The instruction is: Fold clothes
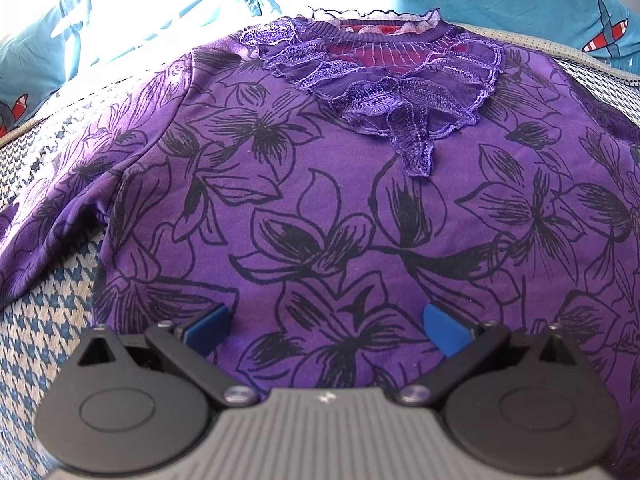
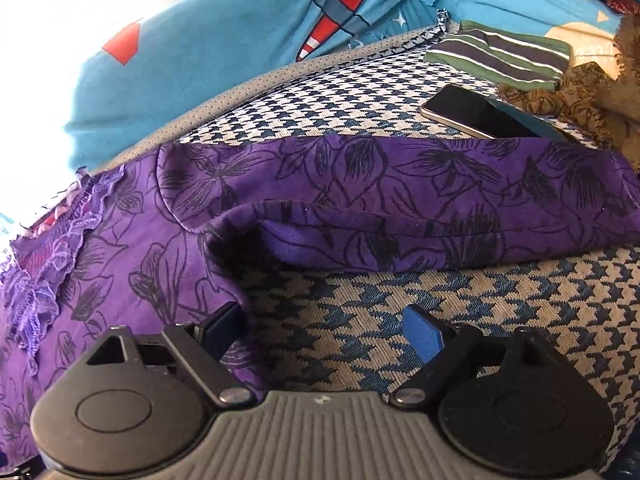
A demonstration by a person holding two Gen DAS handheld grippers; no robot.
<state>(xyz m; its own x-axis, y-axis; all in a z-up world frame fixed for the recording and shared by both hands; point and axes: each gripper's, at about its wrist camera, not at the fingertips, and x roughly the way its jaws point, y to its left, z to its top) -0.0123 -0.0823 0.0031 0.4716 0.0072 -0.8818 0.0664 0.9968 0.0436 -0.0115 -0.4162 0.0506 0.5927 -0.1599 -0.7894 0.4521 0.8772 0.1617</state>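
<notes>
The purple floral top [image 1: 320, 208] is laid flat, front up, on the houndstooth surface [image 1: 44, 340], lace collar [image 1: 384, 92] at the far end. The left claw [image 1: 326, 330] is held released over its lower front, nothing gripped. Its sleeve [image 2: 400, 208] is stretched rightward, partly covering a phone [image 2: 476, 114]. The right claw [image 2: 324, 334] is spread wide, one finger at the top's edge. Striped folded clothes [image 2: 500, 56] and blue airplane-print bedding [image 2: 240, 52] are seen behind.

Home bedroom, houndstooth bedcover [image 2: 360, 320], aeroplane-print bedding [image 2: 248, 32], phone [image 2: 472, 114]
</notes>
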